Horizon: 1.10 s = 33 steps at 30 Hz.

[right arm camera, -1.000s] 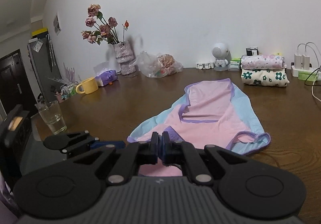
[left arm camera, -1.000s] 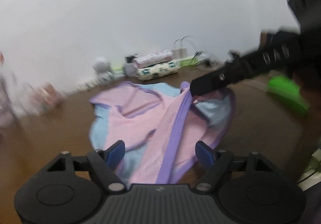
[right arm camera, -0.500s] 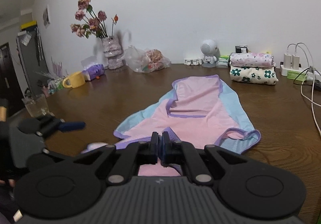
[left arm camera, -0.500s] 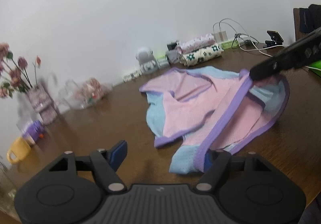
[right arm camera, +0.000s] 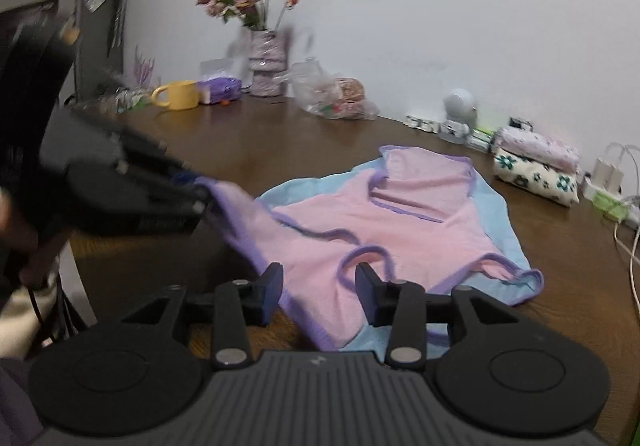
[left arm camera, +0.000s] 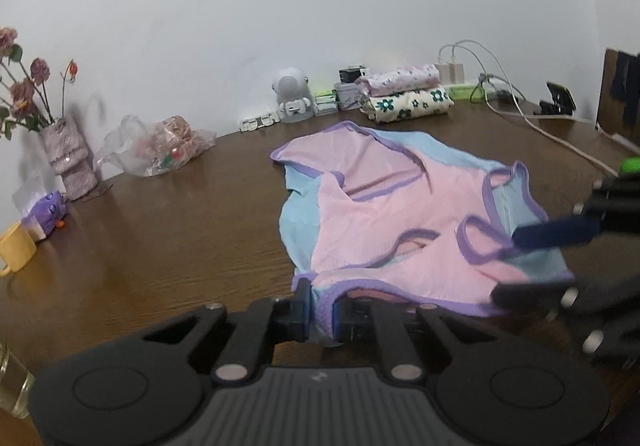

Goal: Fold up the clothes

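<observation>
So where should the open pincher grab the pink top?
Probably the purple-edged shoulder strap loop of the pink top, approached from the near table edge. The right gripper is open just before it, and the loop's raised edge gives the fingers something to pinch.

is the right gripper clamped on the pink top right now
No: in the right wrist view the right gripper has its jaws spread wide, with the pink top lying loose between them on the table.

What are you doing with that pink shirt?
A person is folding clothes on the table with a gripper in each hand. The left gripper is shut on the purple hem of the pink and blue shirt. The right gripper hangs open over the shirt's near edge, holding nothing.
</observation>
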Tool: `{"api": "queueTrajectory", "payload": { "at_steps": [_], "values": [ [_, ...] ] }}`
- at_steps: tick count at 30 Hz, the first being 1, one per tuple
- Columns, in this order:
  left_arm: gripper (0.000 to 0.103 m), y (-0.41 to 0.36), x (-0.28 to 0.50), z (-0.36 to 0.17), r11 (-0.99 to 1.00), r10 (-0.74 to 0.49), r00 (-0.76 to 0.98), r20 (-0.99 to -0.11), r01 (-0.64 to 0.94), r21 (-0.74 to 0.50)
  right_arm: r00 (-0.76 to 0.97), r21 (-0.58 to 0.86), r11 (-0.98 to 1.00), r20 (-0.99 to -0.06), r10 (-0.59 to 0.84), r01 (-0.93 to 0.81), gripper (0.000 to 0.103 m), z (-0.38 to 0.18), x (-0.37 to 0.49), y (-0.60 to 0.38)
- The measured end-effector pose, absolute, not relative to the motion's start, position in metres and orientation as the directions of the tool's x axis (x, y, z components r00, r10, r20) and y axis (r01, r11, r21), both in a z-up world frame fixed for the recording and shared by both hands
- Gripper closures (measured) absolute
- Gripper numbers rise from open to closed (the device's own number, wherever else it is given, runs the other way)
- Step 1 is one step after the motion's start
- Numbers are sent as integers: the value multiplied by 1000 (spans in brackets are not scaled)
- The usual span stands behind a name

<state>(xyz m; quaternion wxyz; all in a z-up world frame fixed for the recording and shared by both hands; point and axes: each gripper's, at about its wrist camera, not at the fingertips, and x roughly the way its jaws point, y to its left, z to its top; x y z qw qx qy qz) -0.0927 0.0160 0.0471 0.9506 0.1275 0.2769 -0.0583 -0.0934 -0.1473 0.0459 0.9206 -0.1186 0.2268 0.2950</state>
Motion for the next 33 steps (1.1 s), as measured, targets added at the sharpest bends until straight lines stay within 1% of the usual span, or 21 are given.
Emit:
{"api": "queueTrajectory", "payload": {
  "at_steps": [3,5,8,10,11,13,16,19,23,27,28,29,31,33],
  "values": [
    [94,19,-91,50,968,-58,829,-556,183,172,723,-109,787,-486,491,-607,59,43,-94,-138],
    [94,17,-93,51,965,-78,830,-552,203,167,721,-113,779,-480,500,-616,57,42,-93,-133],
    [94,14,-94,50,959,-85,833,-546,218,183,730,-157,770,-479,488,-618,58,38,-90,-122],
    [94,13,-94,48,957,-72,832,-550,213,197,757,-190,793,-486,436,-579,59,34,-85,-120],
    [94,14,-93,47,957,-68,830,-554,210,198,772,-194,815,-493,400,-546,62,32,-81,-122],
    [94,16,-93,46,959,-62,828,-557,205,198,799,-185,856,-493,344,-483,62,32,-74,-132],
    [94,16,-94,46,958,-69,828,-557,210,194,826,-157,890,-467,315,-428,62,37,-70,-147],
    [94,15,-95,47,958,-77,830,-552,216,190,842,-171,897,-451,297,-408,62,38,-68,-148],
    [94,24,-93,47,967,-48,834,-550,177,184,844,-221,887,-463,270,-405,63,30,-68,-144],
    [93,35,-92,48,974,1,840,-543,123,193,872,-329,866,-442,211,-376,63,23,-77,-148],
    [92,35,-92,48,973,7,842,-539,119,198,881,-362,857,-433,193,-366,65,21,-80,-150],
    [90,34,-93,48,972,7,843,-537,120,201,885,-383,850,-427,184,-362,73,20,-82,-150],
    [90,30,-94,47,969,-5,844,-536,137,205,884,-394,841,-426,191,-371,83,19,-84,-148],
    [90,24,-96,46,963,-12,845,-534,153,220,883,-406,831,-425,198,-381,83,18,-86,-146]
  ]
}}
